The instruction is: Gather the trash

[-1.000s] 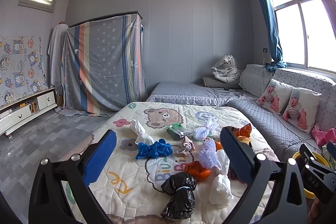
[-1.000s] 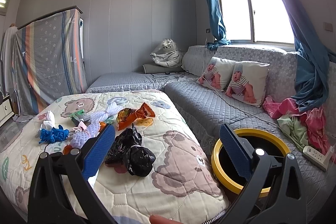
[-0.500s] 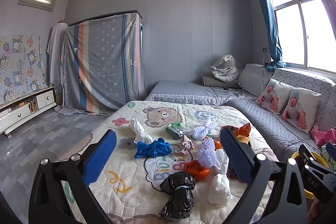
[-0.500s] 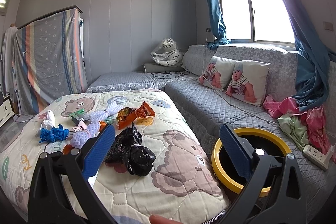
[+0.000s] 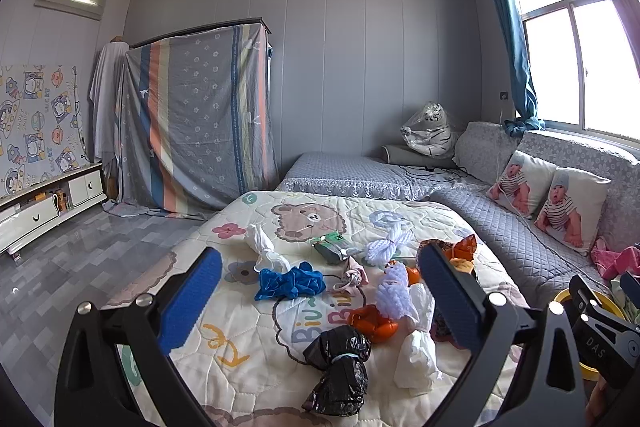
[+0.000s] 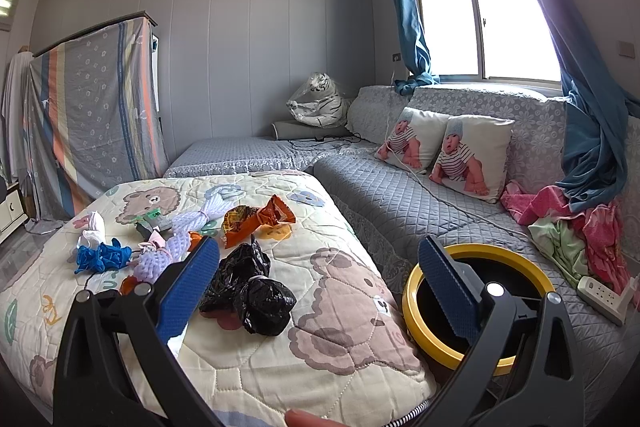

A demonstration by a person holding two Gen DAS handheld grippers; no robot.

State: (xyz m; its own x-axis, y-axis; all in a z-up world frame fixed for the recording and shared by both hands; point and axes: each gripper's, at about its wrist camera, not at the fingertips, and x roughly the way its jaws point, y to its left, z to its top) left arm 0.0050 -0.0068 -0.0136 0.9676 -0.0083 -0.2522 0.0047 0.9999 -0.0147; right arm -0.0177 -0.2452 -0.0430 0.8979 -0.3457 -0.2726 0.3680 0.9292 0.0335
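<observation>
Several pieces of trash lie on a cartoon-print quilt (image 5: 248,367): a black bag (image 5: 338,371), a blue crumpled piece (image 5: 290,281), an orange wrapper (image 6: 256,221), purple foam netting (image 5: 394,297) and white tissue (image 5: 414,355). A second black bag (image 6: 248,293) lies near the quilt's middle in the right wrist view. A yellow-rimmed bin (image 6: 476,351) stands right of the quilt. My left gripper (image 5: 320,301) is open and empty above the quilt's near edge. My right gripper (image 6: 318,281) is open and empty between the black bag and the bin.
A grey quilted sofa (image 6: 400,195) with two baby-print cushions (image 6: 448,151) runs along the right wall under the window. Pink and green clothes (image 6: 568,231) and a power strip (image 6: 602,297) lie on it. A cloth-covered wardrobe (image 5: 192,127) and a low cabinet (image 5: 44,203) stand at left.
The left wrist view has shifted very slightly; the trash sits a touch to the left. The right gripper has not visibly moved. Both grippers stay open.
</observation>
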